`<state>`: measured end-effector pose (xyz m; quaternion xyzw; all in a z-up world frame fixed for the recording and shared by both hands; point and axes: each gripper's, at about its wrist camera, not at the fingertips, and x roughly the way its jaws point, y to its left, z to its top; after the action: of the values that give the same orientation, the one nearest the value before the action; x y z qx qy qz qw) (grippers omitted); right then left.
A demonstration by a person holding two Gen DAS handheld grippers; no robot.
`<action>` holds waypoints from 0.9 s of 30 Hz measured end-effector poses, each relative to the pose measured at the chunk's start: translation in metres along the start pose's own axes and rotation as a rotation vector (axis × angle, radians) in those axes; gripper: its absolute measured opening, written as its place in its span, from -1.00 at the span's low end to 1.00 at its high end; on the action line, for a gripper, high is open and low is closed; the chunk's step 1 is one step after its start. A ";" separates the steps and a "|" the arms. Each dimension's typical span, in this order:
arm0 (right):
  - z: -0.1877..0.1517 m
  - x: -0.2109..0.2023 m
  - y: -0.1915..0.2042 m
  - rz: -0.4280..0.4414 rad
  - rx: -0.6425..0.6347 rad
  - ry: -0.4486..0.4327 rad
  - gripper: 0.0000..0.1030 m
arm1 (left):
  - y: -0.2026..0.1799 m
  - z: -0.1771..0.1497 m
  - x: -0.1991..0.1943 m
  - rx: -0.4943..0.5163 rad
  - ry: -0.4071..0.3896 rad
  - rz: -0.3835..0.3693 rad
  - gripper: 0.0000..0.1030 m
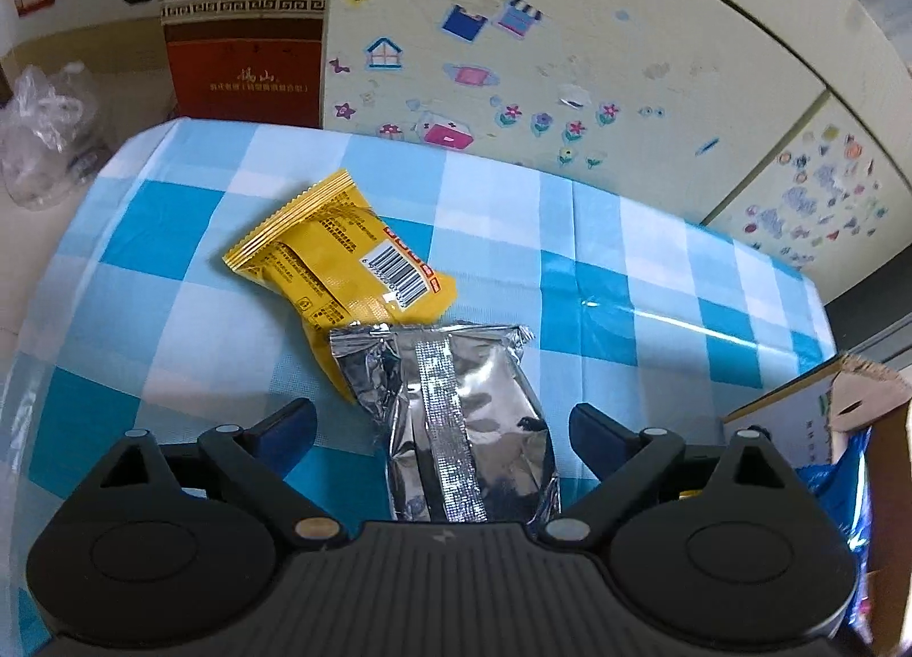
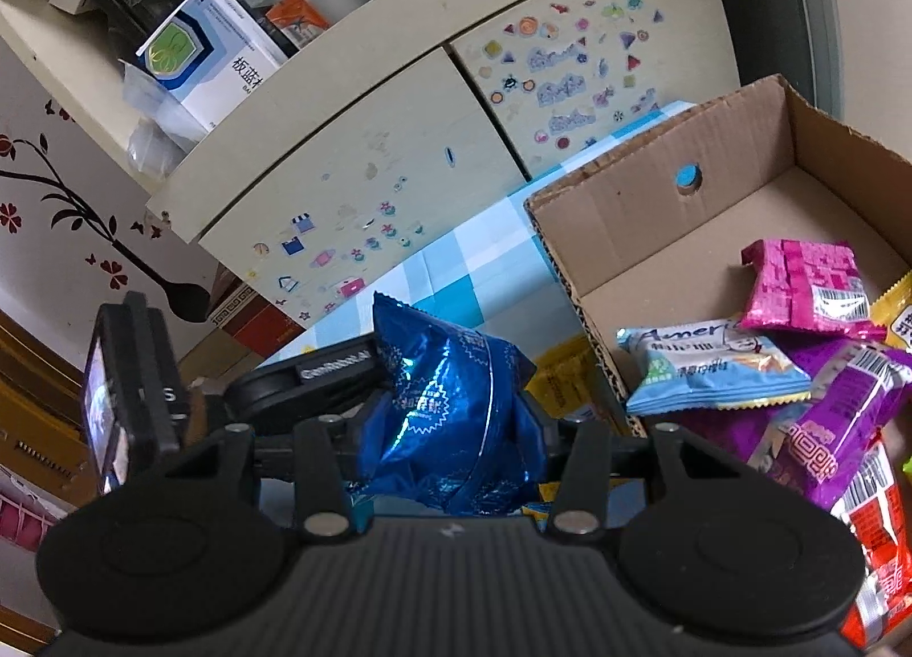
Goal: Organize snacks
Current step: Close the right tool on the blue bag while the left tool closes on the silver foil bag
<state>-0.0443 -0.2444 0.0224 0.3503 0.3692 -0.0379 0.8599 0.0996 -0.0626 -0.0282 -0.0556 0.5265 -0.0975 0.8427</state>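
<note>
In the left wrist view a silver foil snack packet [image 1: 461, 417] lies on the blue-checked tablecloth [image 1: 627, 269], partly over a yellow snack packet [image 1: 342, 252]. My left gripper [image 1: 442, 423] hangs above the silver packet, open, one finger on each side with gaps to the foil. In the right wrist view my right gripper [image 2: 450, 429] is shut on a crumpled blue foil snack bag [image 2: 450, 406], held up just left of the cardboard box [image 2: 627, 212]. The box holds several packets: a pink one [image 2: 809, 281], a light blue one [image 2: 712, 366], a purple one [image 2: 826, 417] and a red one [image 2: 878, 531].
A cream cabinet with stickers [image 1: 570, 47] stands behind the table. A brown carton [image 1: 245, 41] and a clear plastic bag [image 1: 45, 127] sit at the far left. The cardboard box corner [image 1: 821, 406] shows at the right edge. The left gripper's body [image 2: 308, 378] shows behind the blue bag.
</note>
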 end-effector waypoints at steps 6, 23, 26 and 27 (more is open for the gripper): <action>0.000 0.001 0.000 0.000 0.015 0.005 -0.09 | -0.008 -0.005 -0.006 0.068 -0.018 0.020 0.39; -0.001 -0.011 0.018 0.026 -0.006 0.004 -0.09 | -0.010 -0.006 -0.022 0.076 -0.024 0.069 0.33; -0.002 -0.014 0.022 0.033 -0.012 0.001 -0.09 | -0.008 -0.008 -0.030 0.084 -0.035 0.075 0.33; -0.002 -0.016 0.023 0.036 -0.015 0.000 -0.09 | -0.006 -0.008 -0.033 0.086 -0.039 0.077 0.33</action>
<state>-0.0497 -0.2284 0.0452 0.3506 0.3630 -0.0199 0.8631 0.0774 -0.0614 -0.0018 -0.0010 0.5070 -0.0862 0.8576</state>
